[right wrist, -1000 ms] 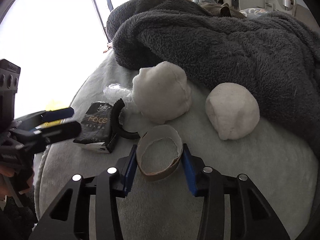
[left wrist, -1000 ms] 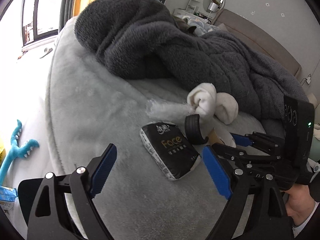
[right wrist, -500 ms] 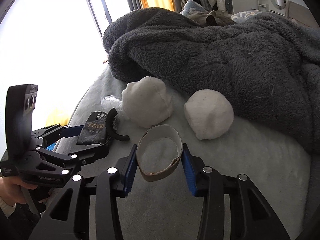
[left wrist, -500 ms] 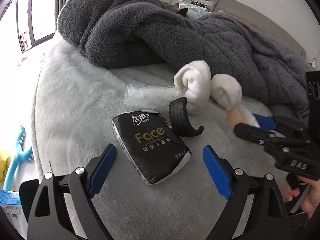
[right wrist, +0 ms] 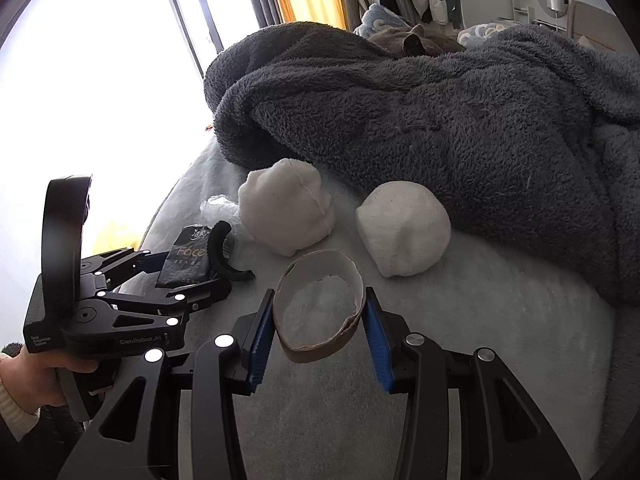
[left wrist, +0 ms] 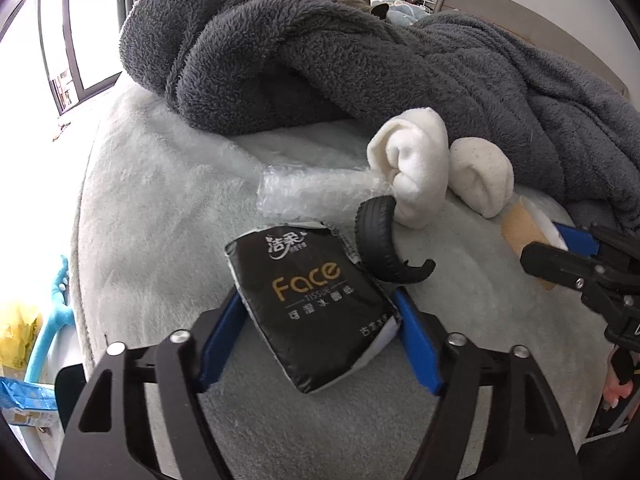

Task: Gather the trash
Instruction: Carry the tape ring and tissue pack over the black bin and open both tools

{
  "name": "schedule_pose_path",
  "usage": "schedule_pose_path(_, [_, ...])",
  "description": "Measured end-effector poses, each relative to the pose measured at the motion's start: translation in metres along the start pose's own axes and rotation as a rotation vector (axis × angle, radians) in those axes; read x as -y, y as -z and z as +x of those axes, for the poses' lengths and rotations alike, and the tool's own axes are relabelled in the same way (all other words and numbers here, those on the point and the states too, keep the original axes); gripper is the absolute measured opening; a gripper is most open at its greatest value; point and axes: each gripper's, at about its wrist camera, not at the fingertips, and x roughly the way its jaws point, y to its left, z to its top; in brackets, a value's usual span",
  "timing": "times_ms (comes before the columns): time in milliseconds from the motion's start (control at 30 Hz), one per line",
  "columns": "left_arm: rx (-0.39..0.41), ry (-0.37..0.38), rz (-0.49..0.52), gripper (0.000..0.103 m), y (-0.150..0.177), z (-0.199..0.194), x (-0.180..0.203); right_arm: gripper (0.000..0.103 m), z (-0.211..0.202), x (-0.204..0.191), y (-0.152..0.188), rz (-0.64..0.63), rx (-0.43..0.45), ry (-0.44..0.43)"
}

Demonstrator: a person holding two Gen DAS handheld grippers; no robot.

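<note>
Trash strewn over a pale plush bed cover (left wrist: 132,248): black "Face" tissue pack (left wrist: 316,300) lying flat between the blue pads of the left gripper (left wrist: 320,340), jaws closing, pads at or nearly at the pack's two long edges, firm contact not yet certain. Squashed cardboard ring (right wrist: 320,304) pinched between the narrow-set pads of the right gripper (right wrist: 318,334) and held clear of the cover. Beside the pack, a black tyre-shaped scrap (left wrist: 380,240) touching its far corner; just beyond, a roll of bubble wrap (left wrist: 316,192); two balled white socks (left wrist: 416,168) near the heaped grey fleece blanket (left wrist: 320,64).

Advice for the step in hand, by judgement only: finish closing squarely on the long edges; squeeze gently, a soft pack likely to buckle or slip if pinched hard; lift straight up to avoid dragging the tyre scrap along or snagging the pile. Right grip best kept steady and well apart from the left.
</note>
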Motion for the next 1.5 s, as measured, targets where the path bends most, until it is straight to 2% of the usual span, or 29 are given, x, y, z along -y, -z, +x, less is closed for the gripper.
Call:
schedule_pose_path(167, [-0.002, -0.001, 0.027, 0.058, 0.0, -0.006, -0.004, 0.043, -0.002, -0.009, -0.006, -0.012, 0.013, -0.003])
schedule_pose_path(300, [0.006, 0.014, 0.022, 0.055, 0.001, -0.014, -0.011, 0.043, 0.001, -0.02, -0.011, -0.024, 0.017, -0.009])
schedule_pose_path(467, [0.028, -0.005, 0.029, 0.053, 0.004, -0.026, -0.023, 0.043, 0.006, -0.034, -0.021, -0.035, 0.029, -0.022])
schedule_pose_path(767, [0.105, 0.022, -0.023, 0.053, 0.007, -0.054, -0.056, 0.043, 0.018, -0.072, -0.037, -0.066, 0.053, -0.055])
schedule_pose_path(1033, [0.13, 0.023, -0.044, 0.053, 0.014, -0.07, -0.083, 0.043, 0.031, -0.106, -0.047, -0.094, 0.061, -0.08])
schedule_pose_path(1500, [0.054, -0.038, -0.121, 0.053, 0.043, -0.078, -0.15, 0.043, 0.055, -0.182, -0.065, -0.155, 0.08, -0.159])
